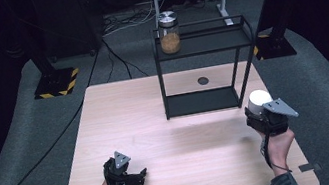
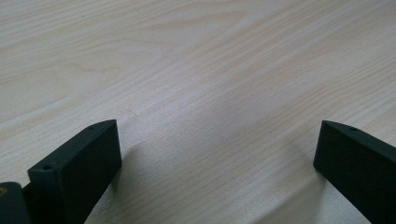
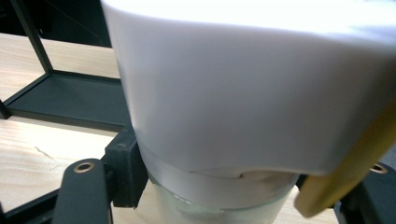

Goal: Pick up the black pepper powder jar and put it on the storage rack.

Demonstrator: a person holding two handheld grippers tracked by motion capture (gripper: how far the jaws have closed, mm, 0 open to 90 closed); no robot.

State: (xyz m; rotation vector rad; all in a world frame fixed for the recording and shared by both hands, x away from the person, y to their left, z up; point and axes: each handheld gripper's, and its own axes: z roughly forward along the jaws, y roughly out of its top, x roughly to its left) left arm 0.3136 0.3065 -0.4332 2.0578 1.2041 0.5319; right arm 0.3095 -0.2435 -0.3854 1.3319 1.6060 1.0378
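1. The left hand-held gripper (image 1: 133, 177) rests low on the desk (image 1: 160, 139) at the near left, well apart from the black rack (image 1: 204, 60); its jaws stand apart with only bare wood between them.
2. The right hand-held gripper (image 1: 258, 116) sits just beside the rack's near right corner, its jaws clamped on a white-lidded jar (image 1: 258, 99), gripping just below the lid (image 3: 243, 93).
3. The jar stands upright in that grip, its long axis vertical, seemingly lifted a little off the desk.
4. The rack lies ahead and to the left of the held jar; the right hand is by far the nearer to it.
5. Farthest off, a metal-lidded glass jar (image 1: 169, 33) of orange-brown contents stands at the left end of the rack's top shelf, leaving the right end free.
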